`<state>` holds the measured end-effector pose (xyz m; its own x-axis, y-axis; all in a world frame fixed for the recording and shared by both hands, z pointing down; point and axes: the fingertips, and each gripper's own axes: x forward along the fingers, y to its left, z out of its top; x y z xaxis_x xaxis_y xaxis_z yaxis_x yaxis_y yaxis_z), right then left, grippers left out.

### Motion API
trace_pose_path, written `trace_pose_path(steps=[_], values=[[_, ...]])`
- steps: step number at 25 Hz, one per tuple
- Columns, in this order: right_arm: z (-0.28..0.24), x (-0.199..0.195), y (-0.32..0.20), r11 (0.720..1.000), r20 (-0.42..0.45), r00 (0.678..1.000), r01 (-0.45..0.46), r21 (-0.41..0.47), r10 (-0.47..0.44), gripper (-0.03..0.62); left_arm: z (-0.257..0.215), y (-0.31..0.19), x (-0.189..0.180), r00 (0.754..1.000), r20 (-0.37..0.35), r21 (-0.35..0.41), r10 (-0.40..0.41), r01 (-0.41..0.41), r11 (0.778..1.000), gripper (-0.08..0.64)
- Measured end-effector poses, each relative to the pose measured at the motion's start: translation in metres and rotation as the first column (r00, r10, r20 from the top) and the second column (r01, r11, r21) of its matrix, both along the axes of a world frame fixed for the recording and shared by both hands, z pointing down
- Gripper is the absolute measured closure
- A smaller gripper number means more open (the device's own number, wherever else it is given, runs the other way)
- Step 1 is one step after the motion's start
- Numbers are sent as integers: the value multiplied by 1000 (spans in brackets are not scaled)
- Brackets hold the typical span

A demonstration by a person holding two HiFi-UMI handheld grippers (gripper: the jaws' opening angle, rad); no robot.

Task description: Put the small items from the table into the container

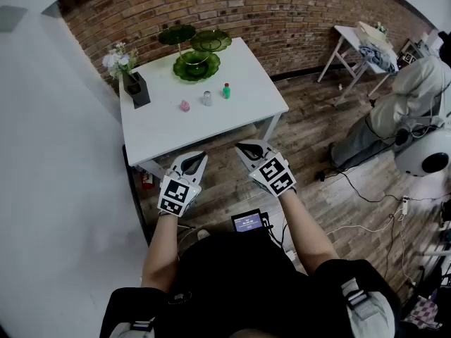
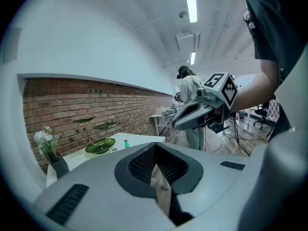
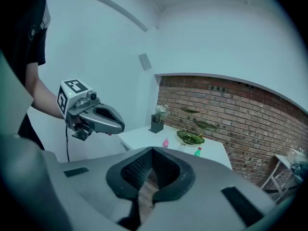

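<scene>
Three small items stand in a row on the white table (image 1: 162,132): a pink one (image 1: 184,105), a clear one (image 1: 207,98) and a green bottle (image 1: 226,90). Behind them is a green tiered dish stand (image 1: 196,63). My left gripper (image 1: 197,158) and right gripper (image 1: 244,147) hang side by side in front of the table's near edge, well short of the items. Both are shut with nothing between the jaws. The right gripper view shows the pink item (image 3: 165,142), the green bottle (image 3: 198,151) and the stand (image 3: 192,136) ahead of the shut jaws.
A black vase with white flowers (image 1: 134,84) stands at the table's left edge. A second small white table (image 1: 359,44) and a person in white (image 1: 416,97) are at the right. Cables (image 1: 366,196) lie on the wooden floor. A white wall runs along the left.
</scene>
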<state>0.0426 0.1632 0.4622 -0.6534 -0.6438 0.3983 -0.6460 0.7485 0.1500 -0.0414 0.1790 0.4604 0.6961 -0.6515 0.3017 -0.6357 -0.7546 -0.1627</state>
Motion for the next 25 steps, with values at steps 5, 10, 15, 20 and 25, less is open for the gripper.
trace_pose_path(steps=[5, 10, 15, 20, 25], values=[[3, 1, -3, 1000, -8, 1000, -4, 2, 4, 578, 1, 1, -2, 1000, 13, -13, -2, 2, 1000, 551], [4, -3, -2, 1000, 13, 1000, 3, -6, -2, 578, 2, -1, -3, 1000, -7, -25, -6, 6, 1000, 551], [6, -4, -4, 1000, 16, 1000, 2, -10, -2, 578, 1, -3, -5, 1000, -21, -27, -4, 4, 1000, 551], [6, -6, -4, 1000, 21, 1000, 4, -18, -4, 577, 3, -2, -5, 1000, -19, -31, 3, -3, 1000, 551], [6, -5, -4, 1000, 45, 999, -1, -31, 3, 577, 3, -1, -5, 1000, -29, -33, 5, -6, 999, 551]])
